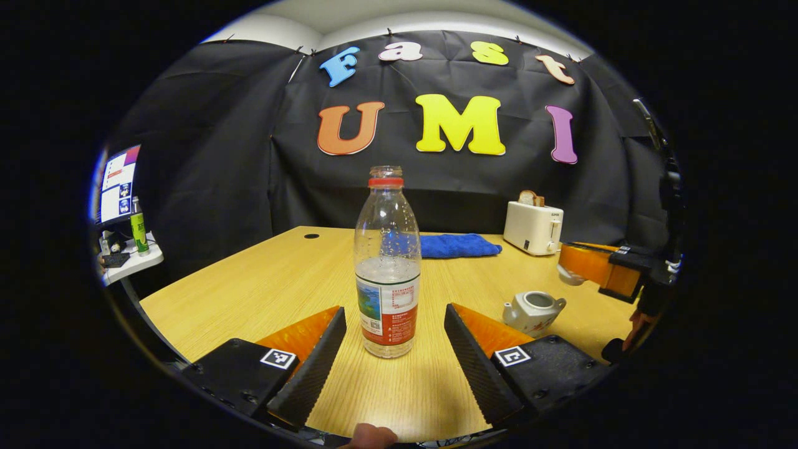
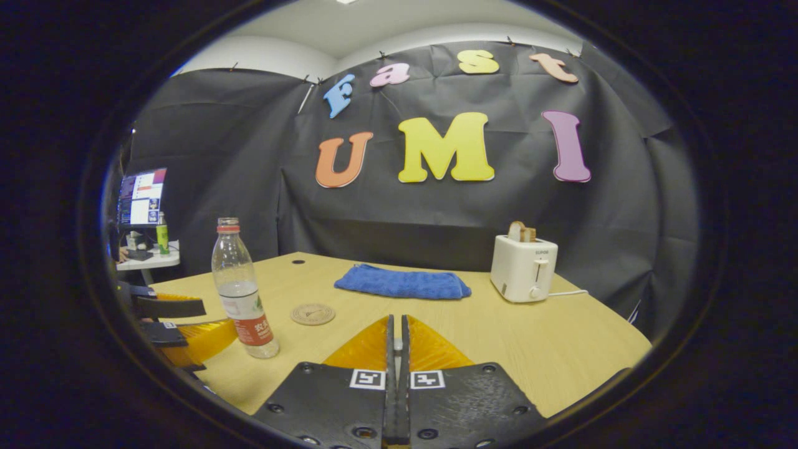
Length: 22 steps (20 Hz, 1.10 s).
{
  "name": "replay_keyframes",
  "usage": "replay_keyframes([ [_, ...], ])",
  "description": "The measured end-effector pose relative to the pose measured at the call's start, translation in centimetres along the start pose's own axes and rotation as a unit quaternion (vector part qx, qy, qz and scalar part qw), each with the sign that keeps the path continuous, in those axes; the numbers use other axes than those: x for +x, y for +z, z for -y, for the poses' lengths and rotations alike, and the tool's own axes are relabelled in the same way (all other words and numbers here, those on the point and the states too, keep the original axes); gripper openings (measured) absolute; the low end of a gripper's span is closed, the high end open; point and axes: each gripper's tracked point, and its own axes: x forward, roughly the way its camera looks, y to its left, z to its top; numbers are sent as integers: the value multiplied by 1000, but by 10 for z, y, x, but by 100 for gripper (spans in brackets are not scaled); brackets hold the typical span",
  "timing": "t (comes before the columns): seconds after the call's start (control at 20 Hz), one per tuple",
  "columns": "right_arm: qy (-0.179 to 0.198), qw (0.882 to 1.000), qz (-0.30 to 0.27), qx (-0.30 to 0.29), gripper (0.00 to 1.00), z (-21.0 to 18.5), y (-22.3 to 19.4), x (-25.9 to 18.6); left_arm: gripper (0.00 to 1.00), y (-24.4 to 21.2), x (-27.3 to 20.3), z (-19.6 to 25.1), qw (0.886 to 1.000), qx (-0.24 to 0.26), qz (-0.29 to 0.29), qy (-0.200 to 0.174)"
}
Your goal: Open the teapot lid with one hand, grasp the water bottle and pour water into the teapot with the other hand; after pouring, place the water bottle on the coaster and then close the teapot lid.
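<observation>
A clear water bottle (image 1: pixel 386 274), uncapped with a red neck ring and partly full, stands upright on the wooden table (image 1: pixel 262 287). My left gripper (image 1: pixel 394 310) is open, one finger on each side of the bottle's lower part, with gaps to both. The small white teapot (image 1: pixel 533 310) sits to the right with its top uncovered. Above it my right gripper (image 1: pixel 592 265) holds the white lid (image 1: pixel 568 275). In the right gripper view my right gripper (image 2: pixel 397 340) is shut on the lid's white knob (image 2: pixel 397 344). The bottle (image 2: pixel 243 293), the left gripper (image 2: pixel 193 333) and a round coaster (image 2: pixel 312 313) lie left of it.
A folded blue cloth (image 2: pixel 402 282) lies at the back middle of the table. A white toaster (image 2: pixel 523 267) with toast stands at the back right, its cable trailing right. A side shelf with a screen (image 1: pixel 118 184) and a green can sits off the far left.
</observation>
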Motion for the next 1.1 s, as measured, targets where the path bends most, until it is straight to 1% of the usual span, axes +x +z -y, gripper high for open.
replay_keyframes([
  [0.15, -3, 1000, 0, 3, 0, 2, 2, -4, 100, -7, 15, -1, 1000, -7, -11, -10],
  [0.25, -6, 1000, 2, -1, 0, 5, 6, -5, 100, -9, 25, -8, 1000, -6, -15, -8],
  [0.45, -9, 1000, 4, -3, 0, 7, 9, -8, 100, -13, 38, -8, 999, -17, -25, -18],
  [0.6, -9, 1000, 0, -2, 0, 9, 7, -8, 99, -10, 42, -7, 999, -13, -24, -23],
  [0.7, -8, 1000, -3, 1, 0, 11, 5, -10, 89, -6, 43, -6, 999, -15, -20, -25],
  [0.75, -9, 1000, -3, 0, 0, 11, 3, -11, 82, -6, 44, -6, 999, -15, -22, -27],
  [0.9, -6, 1000, -2, 2, 0, 14, 4, -15, 80, -8, 42, -8, 999, 6, -37, -21],
  [1.1, -5, 1000, -3, 5, 0, 21, 3, -22, 78, 12, 32, -13, 997, 69, -22, -6],
])
